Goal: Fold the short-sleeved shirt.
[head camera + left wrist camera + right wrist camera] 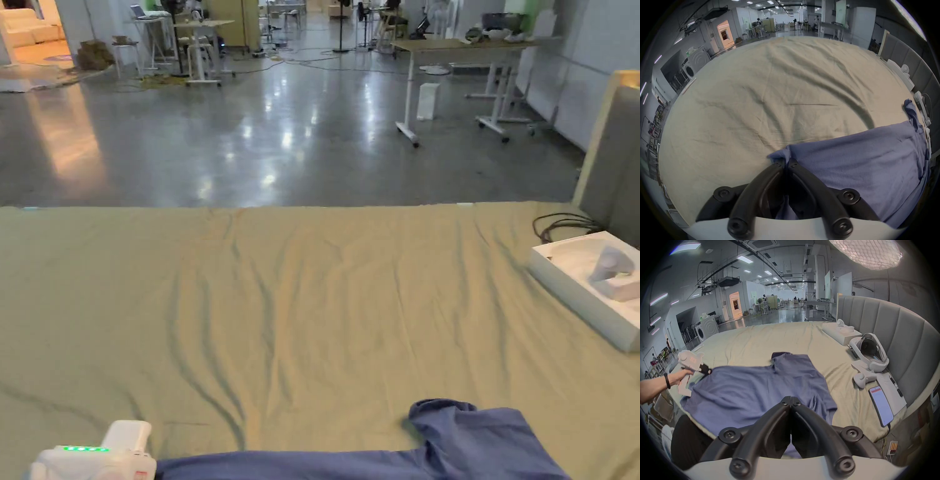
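A blue short-sleeved shirt (753,386) lies spread on the beige bed sheet (312,300), near the bed's front edge, with one sleeve (450,415) pointing away. My left gripper (786,160) is shut on a corner of the shirt (859,162); cloth bunches at its tips and runs down between the jaws. In the right gripper view a hand holds that left gripper (705,369) at the shirt's far left corner. Its white body (106,453) sits at the bottom left of the head view. My right gripper (791,400) hovers over the shirt's near side, jaws closed together, no cloth seen at the tips.
Along the padded headboard (899,331) on the right lie a white box (581,294), a headset (870,350), a hand controller (862,378) and a phone (881,405). A dark cable (562,225) coils behind the box. The sheet beyond the shirt is wrinkled.
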Tool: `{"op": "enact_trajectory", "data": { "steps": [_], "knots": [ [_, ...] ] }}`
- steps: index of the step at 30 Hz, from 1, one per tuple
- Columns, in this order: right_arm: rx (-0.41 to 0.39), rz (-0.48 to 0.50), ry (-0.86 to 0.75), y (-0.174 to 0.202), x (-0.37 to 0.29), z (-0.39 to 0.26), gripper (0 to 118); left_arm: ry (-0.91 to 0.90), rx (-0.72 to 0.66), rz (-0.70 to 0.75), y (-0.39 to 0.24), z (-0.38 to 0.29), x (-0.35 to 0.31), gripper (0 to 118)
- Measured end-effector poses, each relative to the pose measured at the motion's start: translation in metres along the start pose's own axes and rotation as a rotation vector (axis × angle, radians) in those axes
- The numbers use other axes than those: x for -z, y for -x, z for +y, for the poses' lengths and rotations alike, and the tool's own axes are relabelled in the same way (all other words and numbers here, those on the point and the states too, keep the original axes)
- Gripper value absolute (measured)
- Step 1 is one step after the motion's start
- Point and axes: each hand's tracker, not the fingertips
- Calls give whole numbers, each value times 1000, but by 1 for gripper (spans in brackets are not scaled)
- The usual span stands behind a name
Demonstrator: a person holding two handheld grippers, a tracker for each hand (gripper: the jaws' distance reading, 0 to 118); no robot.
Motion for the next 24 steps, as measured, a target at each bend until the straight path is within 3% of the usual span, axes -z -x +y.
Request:
{"op": "enact_trajectory", "data": {
  "steps": [1,4,11,16,18,19,21,24],
  "knots": [
    [20,9,5,-8,15,11,7,11,-5,-4,2,4,2,5],
    [66,71,96,-36,80,40,62,37,10,-11,2,3,2,5],
    [14,-9,362,-81,233,74,73,34,31,-24,1,8,-5,5],
    [-65,-47,599,-83,286,53,66,29,23,-63,6,6,-9,5],
    [-126,-69,519,-72,278,55,64,20,16,-61,5,5,-10,5],
    [-133,-45,511,-68,273,56,49,2,31,-26,3,5,-12,5],
    [-200,-66,497,-62,273,55,1,-7,37,-13,0,5,-14,5],
    [-178,-44,493,-61,259,59,2,-22,32,-60,7,4,-33,5]
  ]
}}
